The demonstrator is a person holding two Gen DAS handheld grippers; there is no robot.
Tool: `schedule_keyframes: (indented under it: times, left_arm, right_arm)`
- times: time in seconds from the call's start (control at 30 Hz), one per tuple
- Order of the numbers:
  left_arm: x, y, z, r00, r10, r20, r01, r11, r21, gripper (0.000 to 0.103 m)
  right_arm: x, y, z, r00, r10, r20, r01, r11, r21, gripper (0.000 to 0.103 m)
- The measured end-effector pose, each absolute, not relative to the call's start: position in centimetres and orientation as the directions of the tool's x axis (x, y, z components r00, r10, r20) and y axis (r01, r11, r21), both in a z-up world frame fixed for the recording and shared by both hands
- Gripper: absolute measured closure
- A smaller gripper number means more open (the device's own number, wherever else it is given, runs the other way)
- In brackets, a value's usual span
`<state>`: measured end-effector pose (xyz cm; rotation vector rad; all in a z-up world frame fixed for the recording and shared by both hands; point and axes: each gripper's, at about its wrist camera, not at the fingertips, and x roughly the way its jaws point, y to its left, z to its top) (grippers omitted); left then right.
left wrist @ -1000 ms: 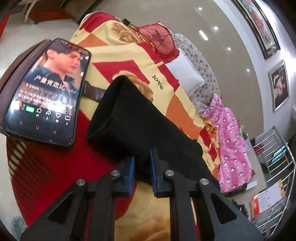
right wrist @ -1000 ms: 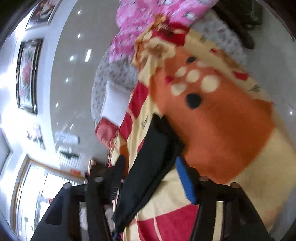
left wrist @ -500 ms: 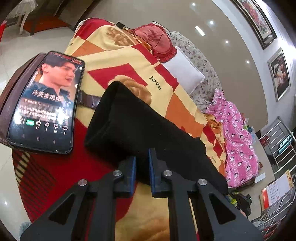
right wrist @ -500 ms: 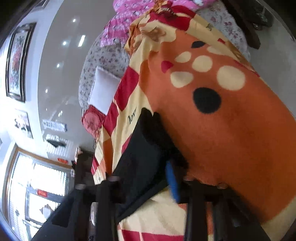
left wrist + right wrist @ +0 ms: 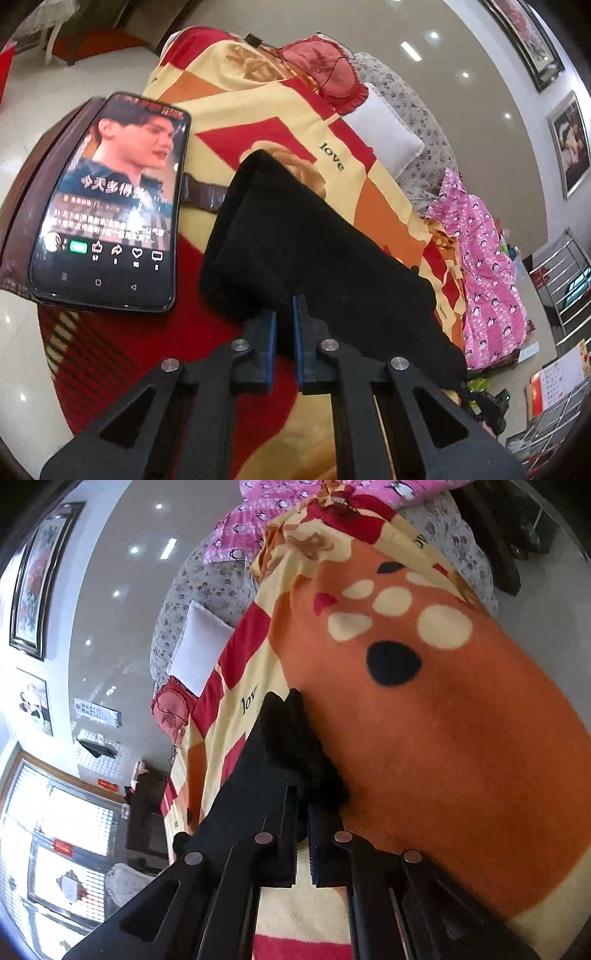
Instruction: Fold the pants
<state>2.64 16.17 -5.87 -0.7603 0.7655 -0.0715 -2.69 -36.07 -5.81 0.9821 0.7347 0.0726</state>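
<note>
Left gripper [image 5: 283,325] is pinched on the near edge of the black pants [image 5: 314,254], which stretch away across the blanket [image 5: 258,122]. Right gripper [image 5: 303,819] is clamped on the pants [image 5: 273,760] too. Phone [image 5: 110,203] sits just left of the pants.

Pants [image 5: 314,254] lying on blanket [image 5: 236,110], nipped at near edge between fingers of left gripper [image 5: 284,332]. Phone [image 5: 110,203] left of pants, resting on bag [image 5: 22,206], apart from pants. Pillow [image 5: 384,136] beyond pants, on far side of blanket. Right gripper [image 5: 303,834] clamped on pants' edge, blanket [image 5: 443,738] underneath.
</note>
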Motion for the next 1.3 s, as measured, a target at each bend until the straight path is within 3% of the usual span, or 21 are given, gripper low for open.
schedule_keyframes:
  times: [0.47,0.53,0.63,0.73,0.8,0.83,0.9,0.97,1.03,1.1,1.23,1.3]
  left_arm:
    - [2.3,15.8,-5.9,0.732,-0.327,-0.597,-0.181,0.752,-0.634,0.097]
    - [1.9,15.8,-5.9,0.733,-0.319,-0.601,-0.181,0.760,-0.624,0.091]
    - [0.7,15.7,-5.3,0.745,-0.261,-0.614,-0.206,0.786,-0.583,0.083]
    - [-1.4,15.4,-3.4,0.803,-0.128,-0.583,-0.232,0.833,-0.503,0.083]
    - [-2.2,14.8,-2.0,0.845,-0.080,-0.529,-0.205,0.864,-0.459,0.080]
    - [-2.3,13.9,-1.1,0.866,-0.079,-0.493,-0.160,0.891,-0.424,0.074]
    - [-1.3,12.4,-0.6,0.870,-0.121,-0.477,-0.078,0.923,-0.377,0.067]
    - [-0.1,11.6,-1.3,0.862,-0.139,-0.487,-0.053,0.931,-0.360,0.067]
    - [1.4,11.4,-2.9,0.844,-0.075,-0.531,-0.113,0.943,-0.313,0.067]
    - [2.8,12.0,-5.2,0.792,-0.084,-0.605,-0.155,0.930,-0.332,0.069]
    - [2.0,12.6,-5.0,0.807,-0.093,-0.584,-0.151,0.922,-0.355,0.069]
    - [1.9,12.5,-4.8,0.807,-0.090,-0.583,-0.152,0.923,-0.353,0.069]
  right_arm:
    - [-2.5,-36.3,-5.7,0.763,0.353,-0.541,0.248,0.614,0.750,0.100]
    - [-2.6,-36.3,-5.8,0.765,0.350,-0.540,0.247,0.615,0.749,0.100]
    - [-2.6,-36.3,-5.8,0.767,0.342,-0.542,0.247,0.623,0.742,0.100]
    - [-2.5,-36.1,-5.5,0.767,0.326,-0.552,0.246,0.646,0.723,0.099]
    - [-2.9,-35.8,-4.7,0.778,0.267,-0.569,0.260,0.688,0.678,0.094]
    - [-3.2,-35.7,-4.1,0.787,0.230,-0.572,0.269,0.707,0.654,0.093]
    - [-4.0,-35.6,-2.3,0.813,0.124,-0.568,0.298,0.750,0.590,0.092]
    - [-4.4,-33.8,0.9,0.834,-0.011,-0.552,0.310,0.837,0.451,0.090]
    - [-3.7,-29.9,3.7,0.861,0.029,-0.508,0.187,0.910,0.370,0.088]
    - [-2.6,-25.1,5.4,0.858,0.123,-0.498,0.033,0.956,0.292,0.080]
    - [0.0,-13.1,6.2,0.771,0.379,-0.511,-0.332,0.925,0.185,0.064]
    - [2.1,-7.8,5.0,0.702,0.447,-0.555,-0.433,0.886,0.166,0.062]
